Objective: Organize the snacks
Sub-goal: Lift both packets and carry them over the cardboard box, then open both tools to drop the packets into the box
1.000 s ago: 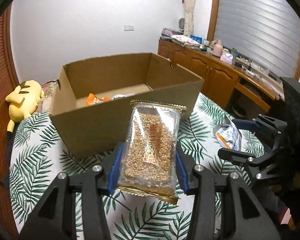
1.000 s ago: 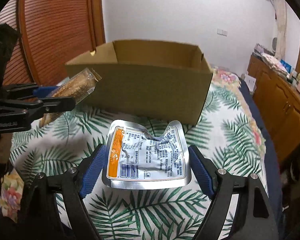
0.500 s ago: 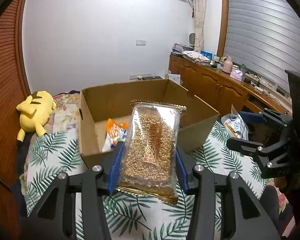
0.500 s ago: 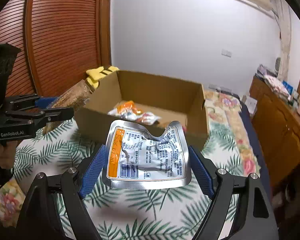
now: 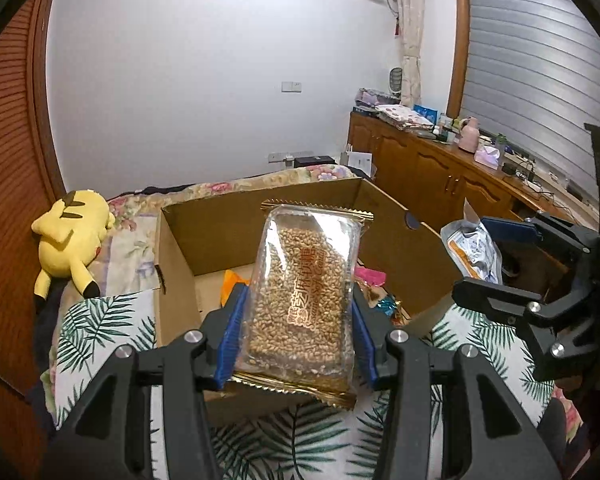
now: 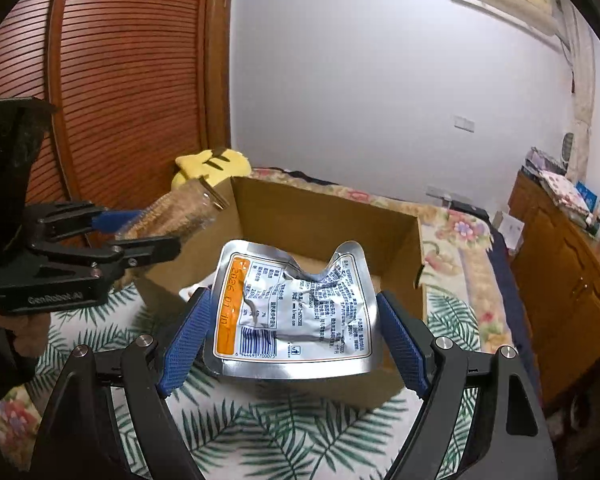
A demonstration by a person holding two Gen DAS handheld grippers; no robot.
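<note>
Left tongs point(image 5: 296, 336) clamped on clear rice-crisp packet point(image 5: 304, 288), right tongs point(image 6: 292, 340) on crinkled silver foil pouch point(image 6: 296, 312), poised over open brown cardboard box point(image 6: 324, 216) for dropping in.

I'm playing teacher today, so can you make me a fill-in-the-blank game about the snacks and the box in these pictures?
1. The left gripper holds a clear packet of golden ____ candy.
2. The right gripper holds a crinkled ____ foil pouch with an orange stripe.
3. Both snacks hang over an open brown ____ box.
4. The plush toy lying beside the box is ____.

Missing words: sesame; silver; cardboard; yellow
</note>
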